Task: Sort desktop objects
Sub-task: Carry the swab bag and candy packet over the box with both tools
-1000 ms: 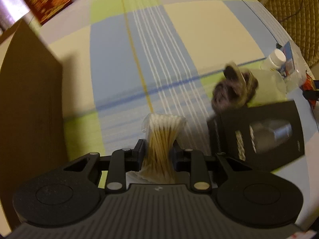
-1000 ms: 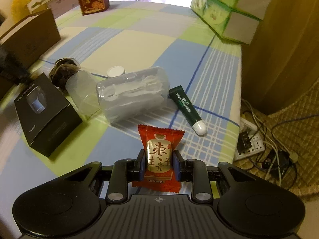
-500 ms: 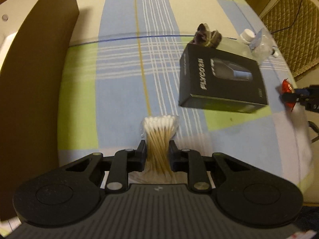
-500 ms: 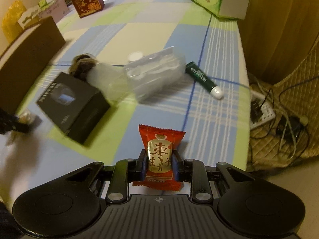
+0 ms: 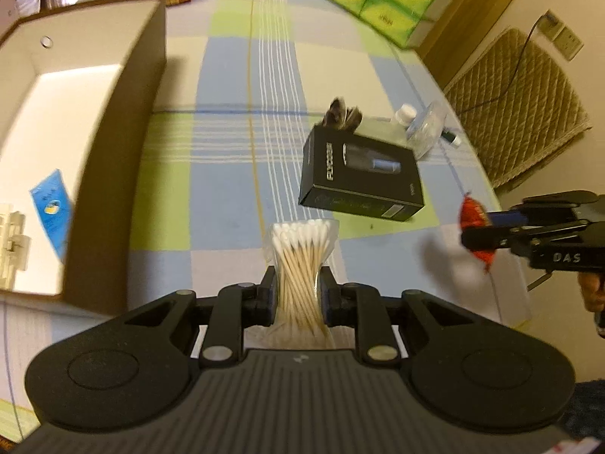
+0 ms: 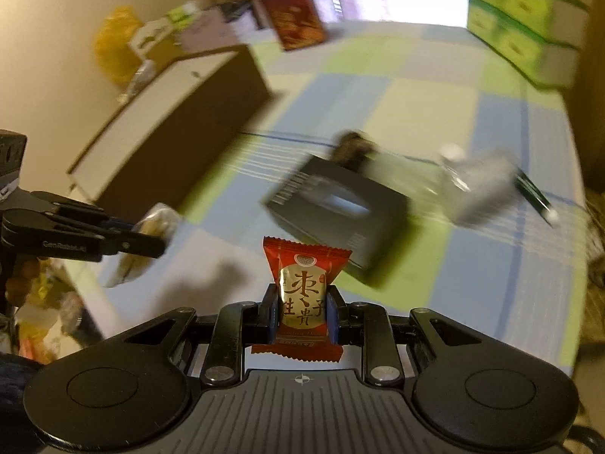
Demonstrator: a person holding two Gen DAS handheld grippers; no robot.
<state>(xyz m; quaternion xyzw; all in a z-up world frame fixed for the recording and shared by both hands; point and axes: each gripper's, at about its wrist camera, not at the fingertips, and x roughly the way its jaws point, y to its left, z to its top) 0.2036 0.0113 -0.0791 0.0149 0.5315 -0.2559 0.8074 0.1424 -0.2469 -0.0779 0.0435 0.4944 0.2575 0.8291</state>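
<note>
1. Above the checked blue, green and cream tablecloth [image 5: 230,174], you held both tools loaded and clear of the surface.
2. Your left gripper [image 5: 297,295] was clamped on a clear-wrapped bundle of wooden cotton swabs [image 5: 302,261]; the sticks ran forward along the fingers, white tips fanned out ahead of the jaws.
3. Your right gripper [image 6: 302,316] pinched a red and gold foil snack packet [image 6: 304,295] upright, its crimped top edge standing above the fingers.
4. The open cardboard box with brown outer walls and a pale inside [image 5: 124,143] lay to the left of the swab bundle and a little ahead, its near wall just beside your left tool. A blue card [image 5: 53,204] and a cream plastic piece [image 5: 11,242] already lay inside.
5. Judging by that, your left hand was much the nearer to the box; a sideways carry to the left over the wall looked like what the swabs needed, and the right tool with the packet sat well off on the far side.
6. Further along the cloth, the black printed carton [image 5: 363,178], a dark fuzzy lump [image 5: 342,115], a clear plastic case [image 5: 427,128] and a dark green tube [image 6: 533,193] sat unsorted, bunched together.
7. The right view was blurred, so fine detail there couldn't be read.
</note>
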